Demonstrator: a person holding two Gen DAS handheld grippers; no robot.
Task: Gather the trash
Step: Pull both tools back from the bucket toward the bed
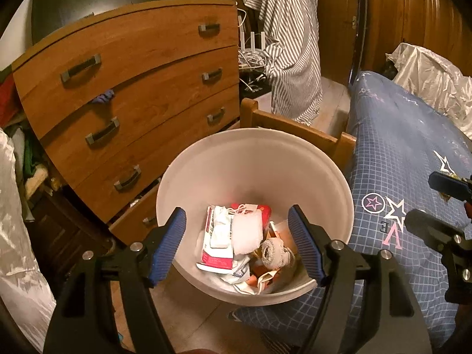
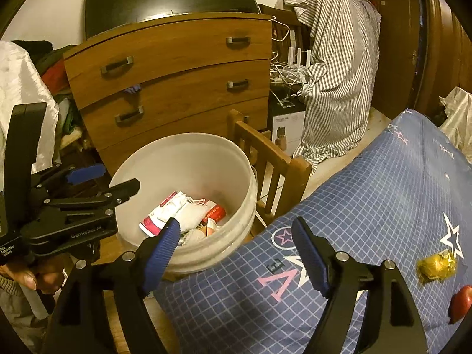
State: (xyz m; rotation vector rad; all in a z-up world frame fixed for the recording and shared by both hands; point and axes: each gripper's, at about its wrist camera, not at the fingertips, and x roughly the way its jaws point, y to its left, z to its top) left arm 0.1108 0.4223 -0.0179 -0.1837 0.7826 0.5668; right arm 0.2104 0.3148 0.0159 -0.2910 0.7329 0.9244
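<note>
A white bucket (image 1: pixel 253 138) (image 2: pixel 183 140) stands on the floor between the dresser and the bed. Inside it lies trash (image 1: pixel 236 244) (image 2: pixel 183 212): a red and white packet, crumpled tissues and wrappers. My left gripper (image 1: pixel 237 211) (image 2: pixel 118 177) hangs over the bucket, open, with nothing between its blue pads. My right gripper (image 2: pixel 236 221) (image 1: pixel 421 199) is open and empty over the bed's near edge, just right of the bucket. On the blue checked bed cover (image 2: pixel 368 206) lie a crumpled yellow wrapper (image 2: pixel 436 265) and, at the frame's edge, a red round thing (image 2: pixel 461 298).
A wooden dresser (image 1: pixel 141 88) with several drawers stands behind the bucket. A wooden chair (image 2: pixel 274 159) sits between bucket and bed. A striped shirt (image 2: pixel 333 73) hangs over something beyond, beside a router with cables (image 2: pixel 295 67). Clothes are piled at the left (image 2: pixel 59 82).
</note>
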